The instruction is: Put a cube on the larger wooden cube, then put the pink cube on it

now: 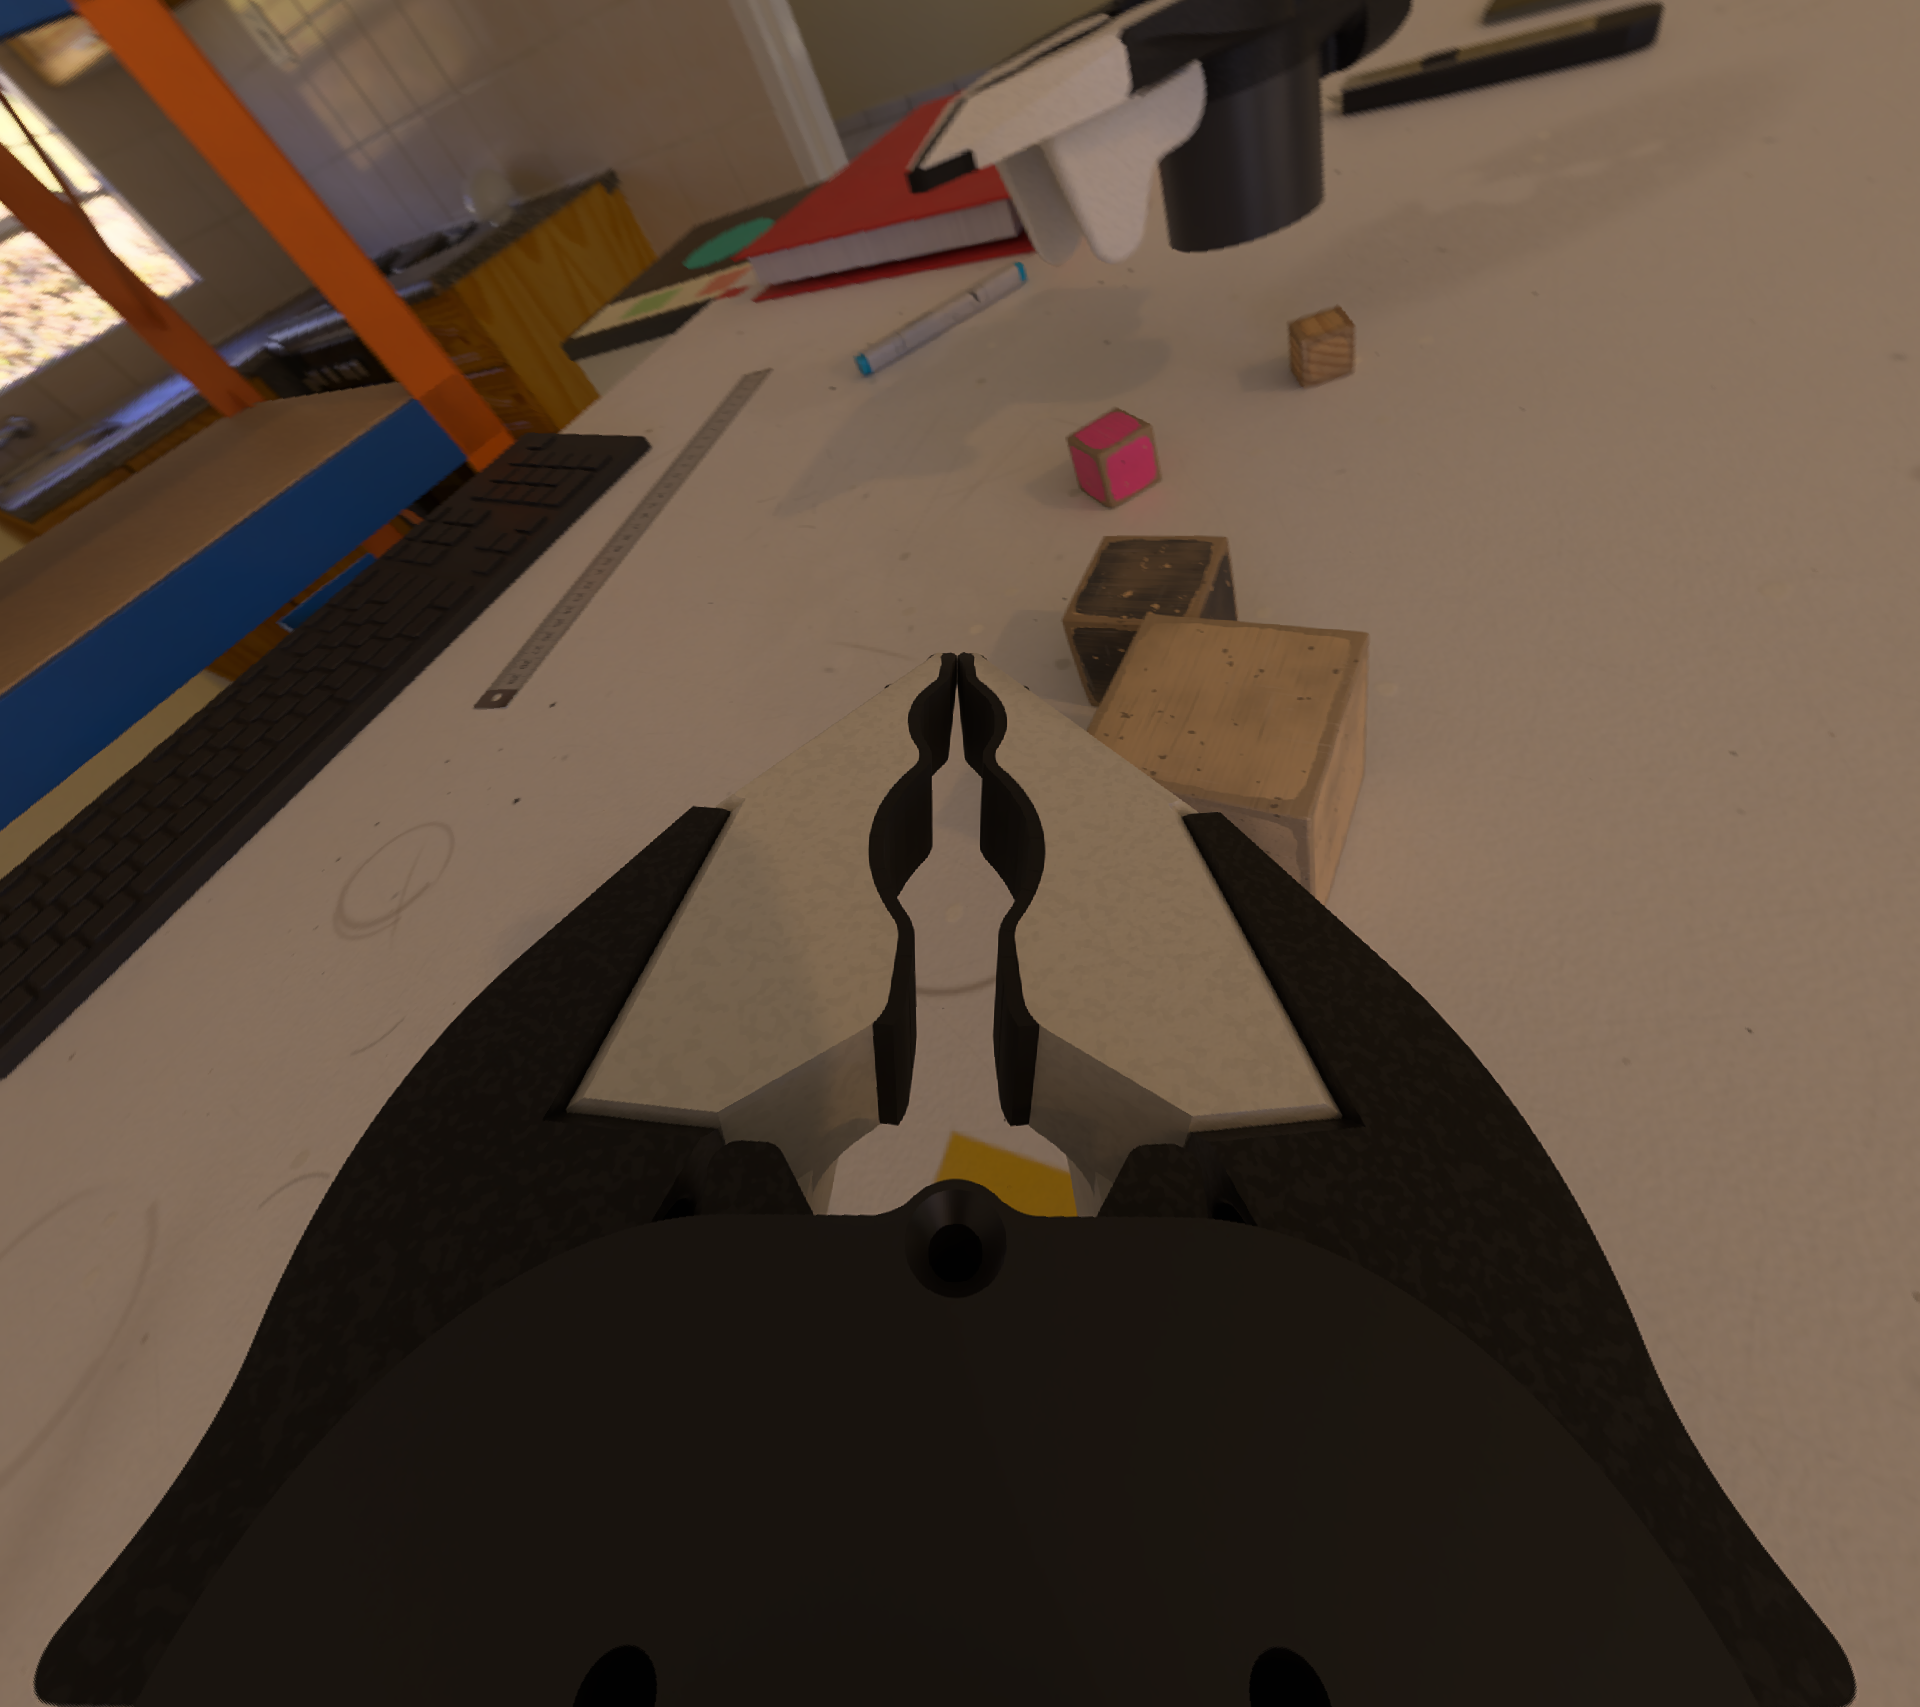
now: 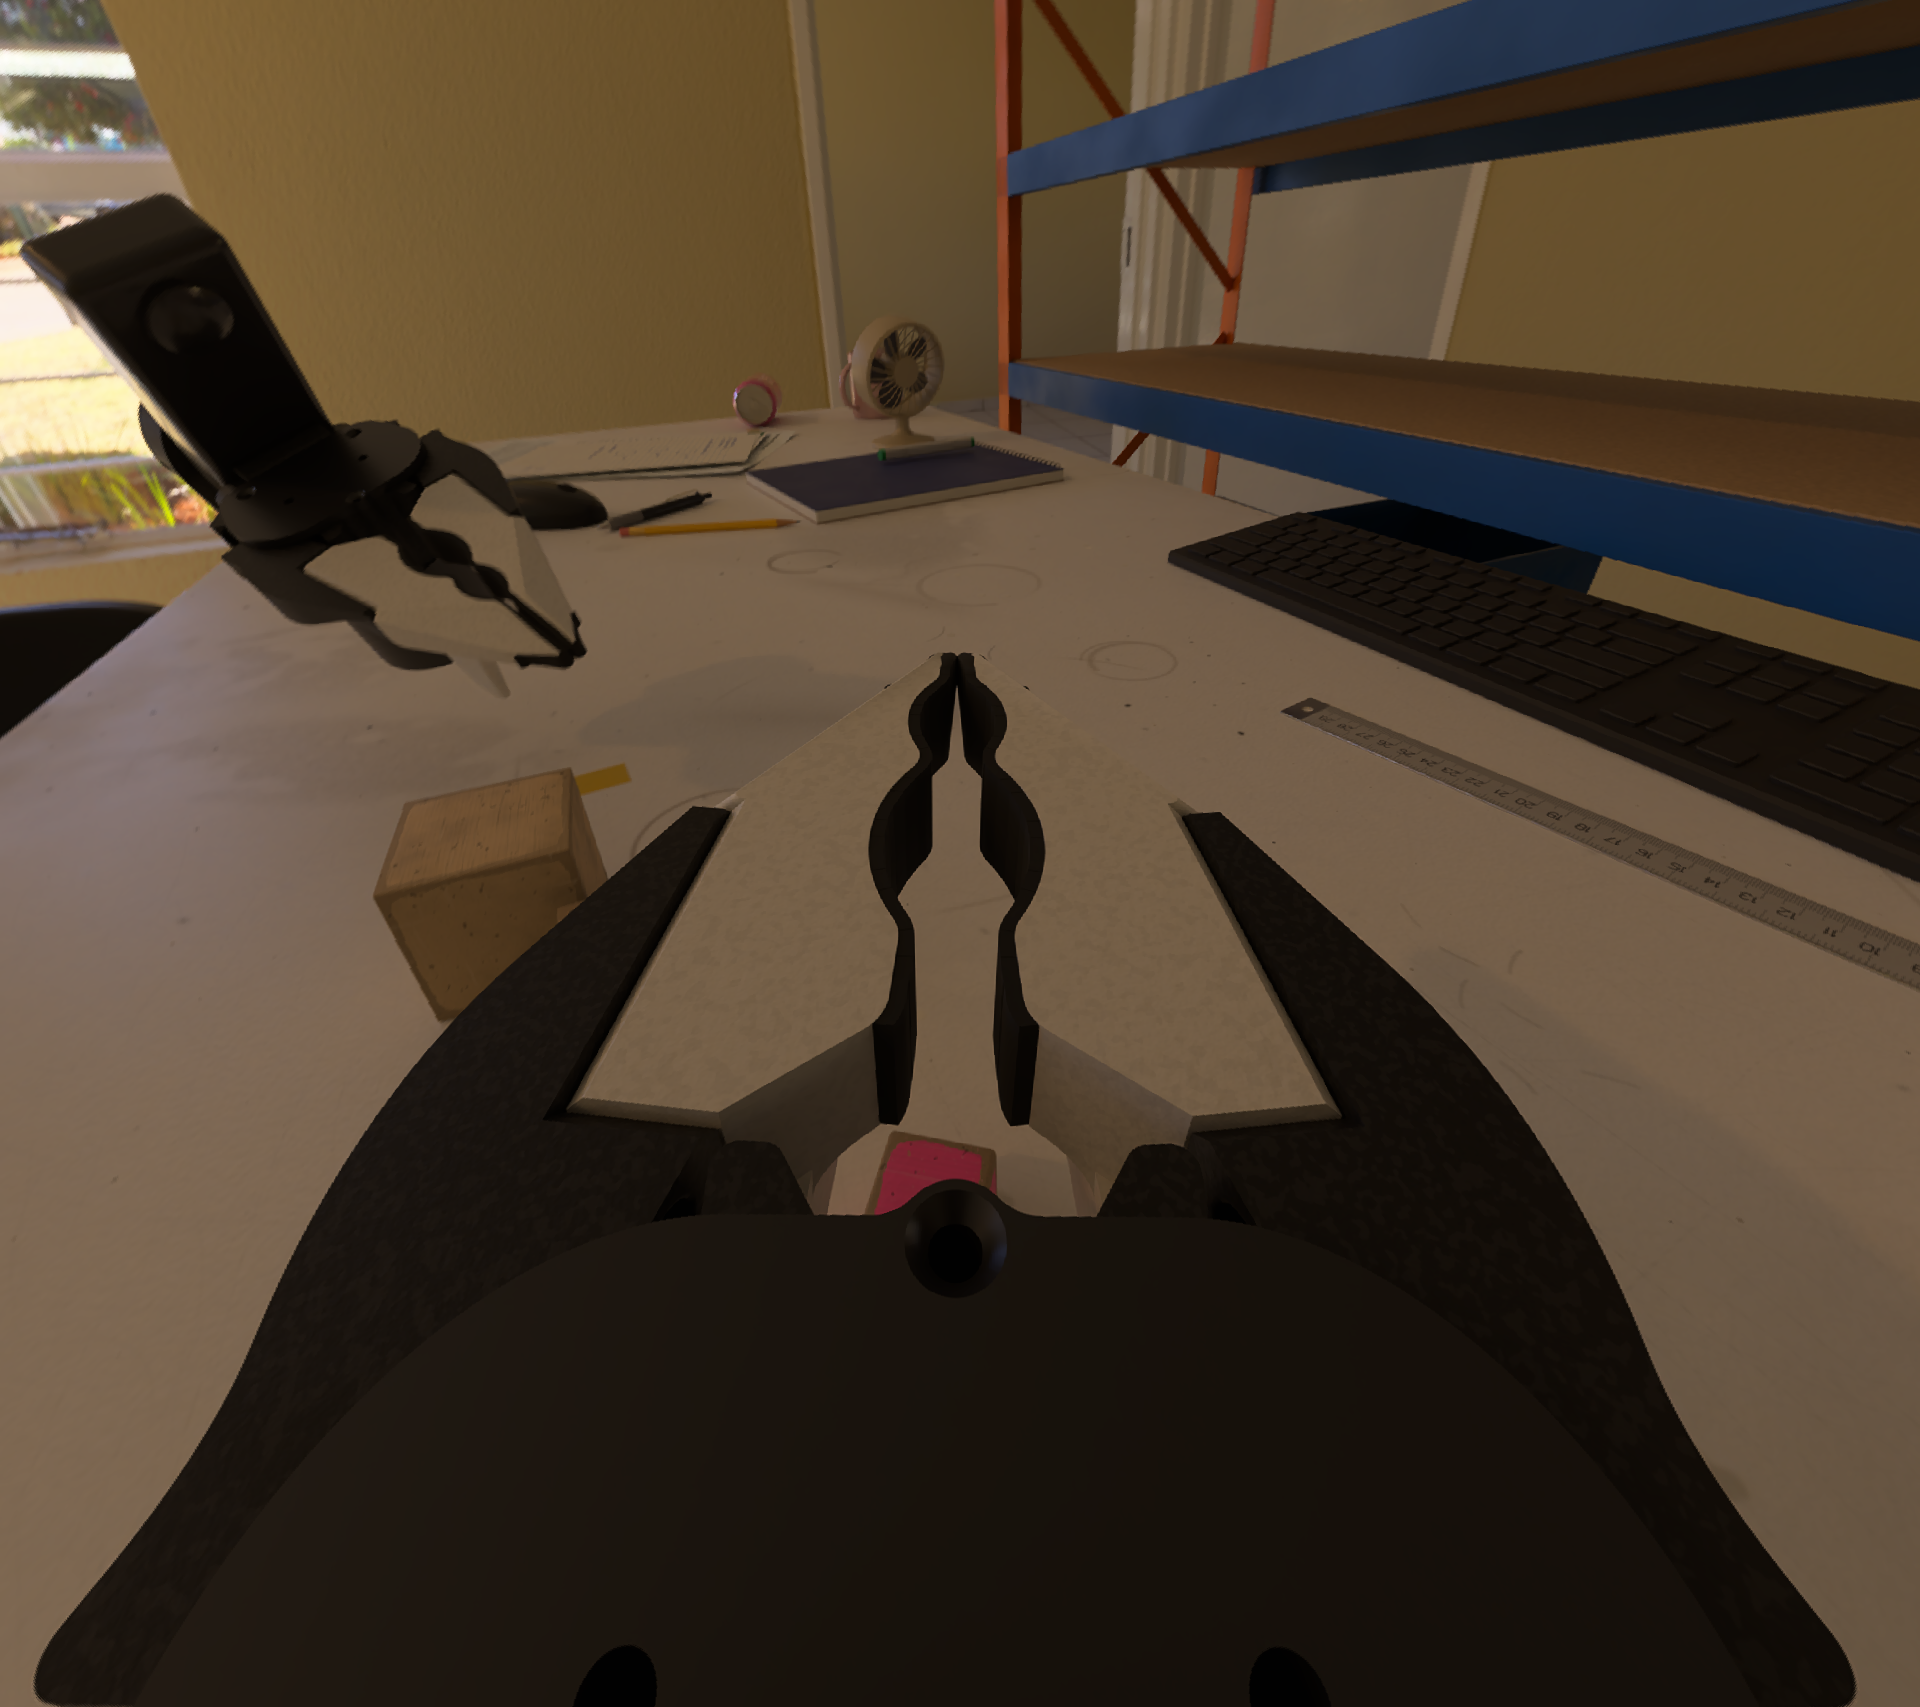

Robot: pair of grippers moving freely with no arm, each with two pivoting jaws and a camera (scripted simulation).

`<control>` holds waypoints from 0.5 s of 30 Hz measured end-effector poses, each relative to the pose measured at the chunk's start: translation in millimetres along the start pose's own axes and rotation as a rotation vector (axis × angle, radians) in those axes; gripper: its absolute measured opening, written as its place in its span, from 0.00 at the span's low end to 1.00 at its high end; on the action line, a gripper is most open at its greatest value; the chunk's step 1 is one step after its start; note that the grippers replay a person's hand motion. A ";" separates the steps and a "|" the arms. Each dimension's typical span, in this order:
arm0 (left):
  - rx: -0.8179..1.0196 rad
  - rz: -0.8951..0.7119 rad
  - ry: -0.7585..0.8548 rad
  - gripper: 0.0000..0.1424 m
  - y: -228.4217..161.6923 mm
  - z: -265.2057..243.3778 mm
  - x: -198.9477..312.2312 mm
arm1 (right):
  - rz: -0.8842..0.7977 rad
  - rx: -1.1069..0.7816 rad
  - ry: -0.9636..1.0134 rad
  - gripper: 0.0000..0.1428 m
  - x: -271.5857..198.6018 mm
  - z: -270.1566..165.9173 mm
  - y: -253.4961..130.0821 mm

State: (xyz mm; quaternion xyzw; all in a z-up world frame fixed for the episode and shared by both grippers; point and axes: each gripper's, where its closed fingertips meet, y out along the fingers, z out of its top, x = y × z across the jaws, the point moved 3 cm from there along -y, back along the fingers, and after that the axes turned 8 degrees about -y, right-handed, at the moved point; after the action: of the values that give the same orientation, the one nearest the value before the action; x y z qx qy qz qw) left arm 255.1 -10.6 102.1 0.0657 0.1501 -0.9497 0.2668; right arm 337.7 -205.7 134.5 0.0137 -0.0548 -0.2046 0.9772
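noting both the left gripper (image 1: 956,660) and right gripper (image 2: 956,660) with jaws pressed together on nothing, the pink cube (image 1: 1113,458) at centre frame and larger wooden cube (image 1: 1242,727) beside the black cube (image 1: 1148,603) on the bench (image 1: 1558,514), a careless descent risks knocking the neighbours.

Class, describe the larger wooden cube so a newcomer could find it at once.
Start at the white table, on the side away from the black keyboard. A row of four cubes runs there; the larger wooden cube sits beside the black cube. It alone is big, pale and speckled.
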 end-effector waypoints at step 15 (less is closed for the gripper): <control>0.356 -0.007 -0.359 0.23 -48.9 -6.9 -43.3 | 0.431 -0.416 -0.234 0.20 -76.4 -35.3 11.2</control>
State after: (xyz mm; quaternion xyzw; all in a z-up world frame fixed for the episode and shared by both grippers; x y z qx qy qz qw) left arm 266.5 52.4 116.7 -0.0586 -0.0689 -0.9586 0.2700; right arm 276.7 -164.6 92.3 -0.2219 -0.1255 0.0001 0.9669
